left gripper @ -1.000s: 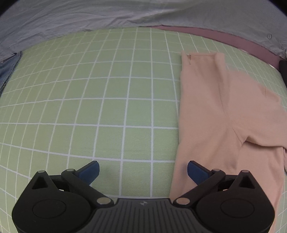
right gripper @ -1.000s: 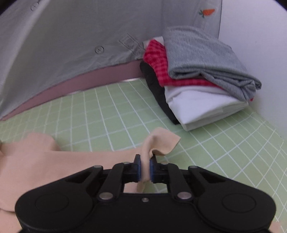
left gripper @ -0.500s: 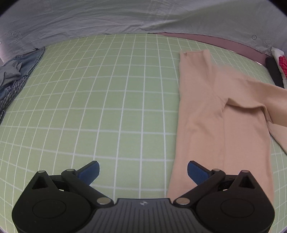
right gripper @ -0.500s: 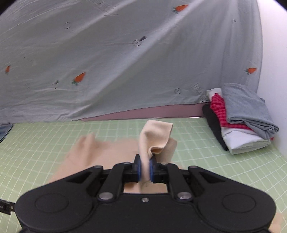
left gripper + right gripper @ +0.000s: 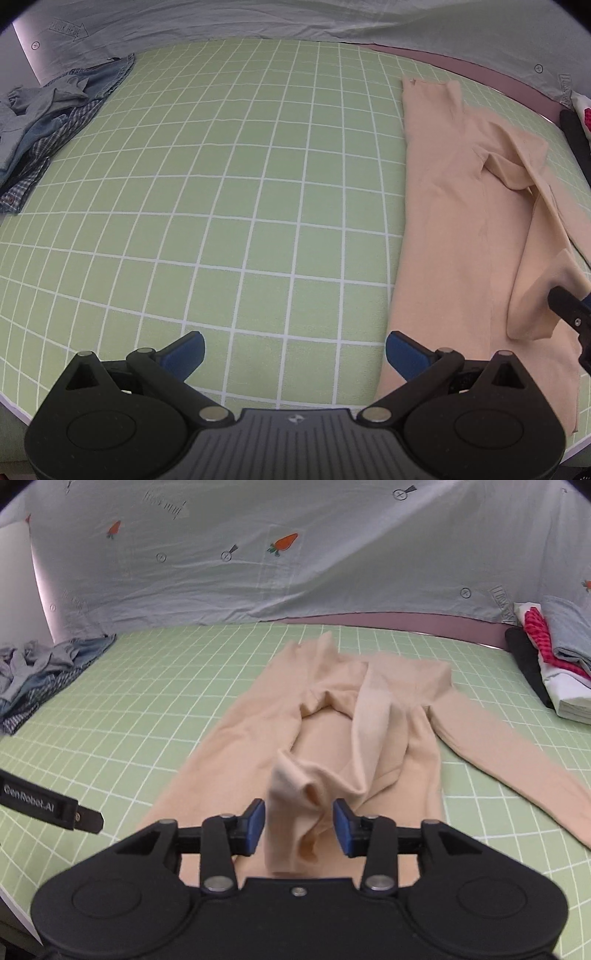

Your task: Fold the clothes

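Note:
A peach long-sleeved top (image 5: pixel 332 716) lies flat on the green grid mat (image 5: pixel 155 686). One sleeve is folded back over the body, and its cuff (image 5: pixel 295 786) droops between the blue pads of my right gripper (image 5: pixel 298 825). The jaws are opening and the pads stand clear of the cloth. The other sleeve (image 5: pixel 517 760) stretches out to the right. In the left wrist view the top (image 5: pixel 461 221) fills the right side. My left gripper (image 5: pixel 293 354) is open over bare mat at the top's left edge and holds nothing.
A heap of blue denim and checked clothes (image 5: pixel 48 122) sits at the mat's far left. A stack of folded clothes (image 5: pixel 554 657) stands at the far right. A grey sheet with carrot prints (image 5: pixel 295 554) hangs behind. The mat's near edge runs just under both grippers.
My right gripper carried the cuff from the right side over the top's body, then its jaws parted and let the cuff go. My left gripper drew back, bringing the denim heap into view.

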`<state>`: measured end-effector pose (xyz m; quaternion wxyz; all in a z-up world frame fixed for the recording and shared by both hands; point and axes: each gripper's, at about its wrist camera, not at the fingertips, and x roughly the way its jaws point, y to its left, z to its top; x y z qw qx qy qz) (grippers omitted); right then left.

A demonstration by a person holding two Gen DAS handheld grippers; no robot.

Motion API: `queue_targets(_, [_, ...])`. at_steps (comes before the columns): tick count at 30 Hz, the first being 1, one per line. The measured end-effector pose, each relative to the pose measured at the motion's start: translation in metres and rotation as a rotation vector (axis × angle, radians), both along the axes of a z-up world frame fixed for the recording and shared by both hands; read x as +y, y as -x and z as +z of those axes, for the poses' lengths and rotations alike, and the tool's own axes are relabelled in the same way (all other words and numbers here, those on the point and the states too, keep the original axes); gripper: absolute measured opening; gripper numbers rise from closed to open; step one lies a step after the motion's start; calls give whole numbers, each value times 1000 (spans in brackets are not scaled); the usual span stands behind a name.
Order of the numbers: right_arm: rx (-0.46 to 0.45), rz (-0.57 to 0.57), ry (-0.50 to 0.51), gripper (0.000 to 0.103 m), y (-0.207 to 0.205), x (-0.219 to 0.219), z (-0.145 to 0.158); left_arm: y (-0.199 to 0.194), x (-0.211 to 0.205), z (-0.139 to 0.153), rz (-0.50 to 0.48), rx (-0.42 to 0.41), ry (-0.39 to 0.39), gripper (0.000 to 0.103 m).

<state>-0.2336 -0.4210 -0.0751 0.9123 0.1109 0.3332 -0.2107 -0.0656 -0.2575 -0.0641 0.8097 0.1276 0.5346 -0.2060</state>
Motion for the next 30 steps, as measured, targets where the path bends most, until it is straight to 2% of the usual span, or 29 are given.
queue_targets(1, [-20,-17,-6,64,5,-4,3,3,-3,1,-2,-4,7,103])
queue_targets(3, [-54,-54,-11,73,16,-13,8,11,-12,3,-8,-11,20,103])
queue_targets(9, [-63,-177,-9,74,55,-55,8,34,-47,7,-30,-28,72,103])
queue_targets(14, [-25,-269,-14,74,85,-94,-4,53,-81,13,-70,-51,139,103])
queue_targets(20, [0,-287,-56,74,104,-119,-18,68,-111,23,-121,-69,184,103])
queue_targets(25, [14,-262,-63,74,109,-124,-24,73,-120,27,-139,-62,212,102])
queue_targets(27, [16,-262,-67,74,111,-126,-25,70,-127,22,-145,-71,183,97])
queue_targets(30, [20,-264,-76,74,113,-129,-27,61,-131,15,-135,-60,161,81])
